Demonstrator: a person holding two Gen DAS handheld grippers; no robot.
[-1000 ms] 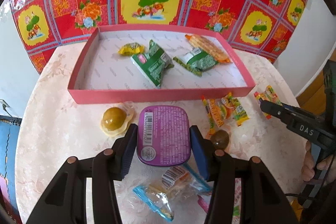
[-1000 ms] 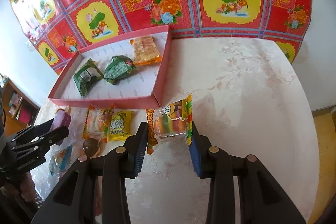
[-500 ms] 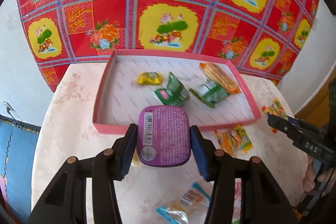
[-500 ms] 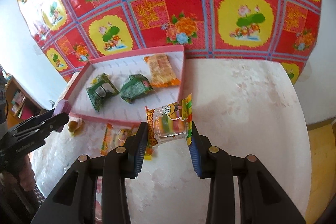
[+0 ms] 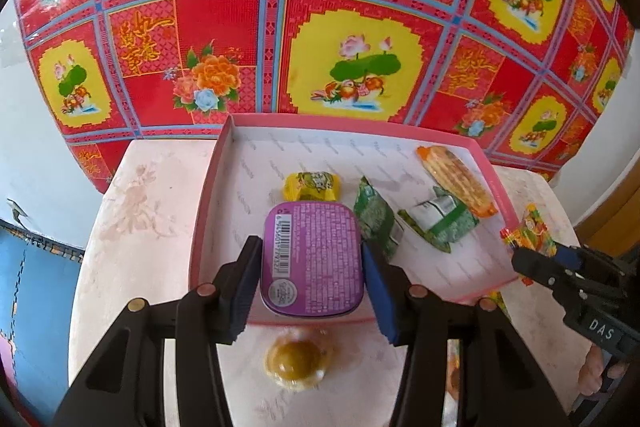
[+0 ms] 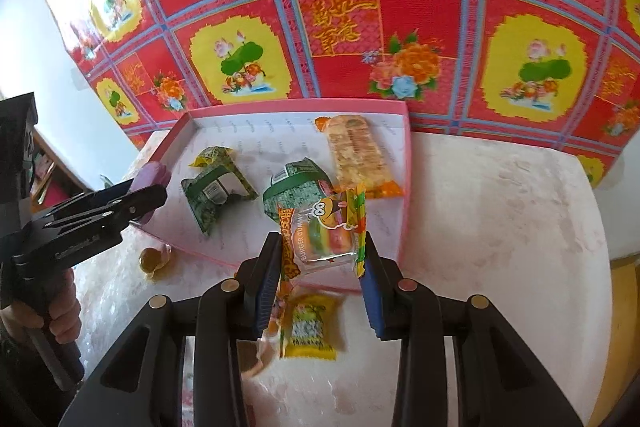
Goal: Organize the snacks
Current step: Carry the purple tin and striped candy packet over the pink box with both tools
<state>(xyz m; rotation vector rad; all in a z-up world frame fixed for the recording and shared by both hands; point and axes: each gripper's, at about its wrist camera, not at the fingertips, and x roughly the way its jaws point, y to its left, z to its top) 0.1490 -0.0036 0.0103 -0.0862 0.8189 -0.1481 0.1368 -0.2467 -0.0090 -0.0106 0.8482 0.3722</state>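
Note:
My left gripper (image 5: pixel 312 267) is shut on a purple snack tub (image 5: pixel 313 259) and holds it over the near edge of the pink tray (image 5: pixel 208 211). My right gripper (image 6: pixel 320 259) is shut on a burger gummy packet (image 6: pixel 326 233) and holds it above the tray's near right corner (image 6: pixel 402 227). In the tray lie a yellow candy (image 5: pixel 313 185), two green packets (image 5: pixel 374 219) (image 5: pixel 442 223) and an orange cracker pack (image 5: pixel 456 179). In the left wrist view the right gripper (image 5: pixel 524 259) shows with its packet (image 5: pixel 530 231).
On the marble table (image 6: pixel 500 227) near me lie a brown jelly cup (image 5: pixel 298 361), a yellow candy packet (image 6: pixel 310 327) and other wrappers. A red floral cloth (image 5: pixel 320 27) hangs behind the table. The left gripper (image 6: pixel 152 197) shows at the left in the right wrist view.
Both grippers have lifted and moved forward toward the tray with their snacks. The tub now hangs over the tray's near edge; the gummy packet is over its right corner.

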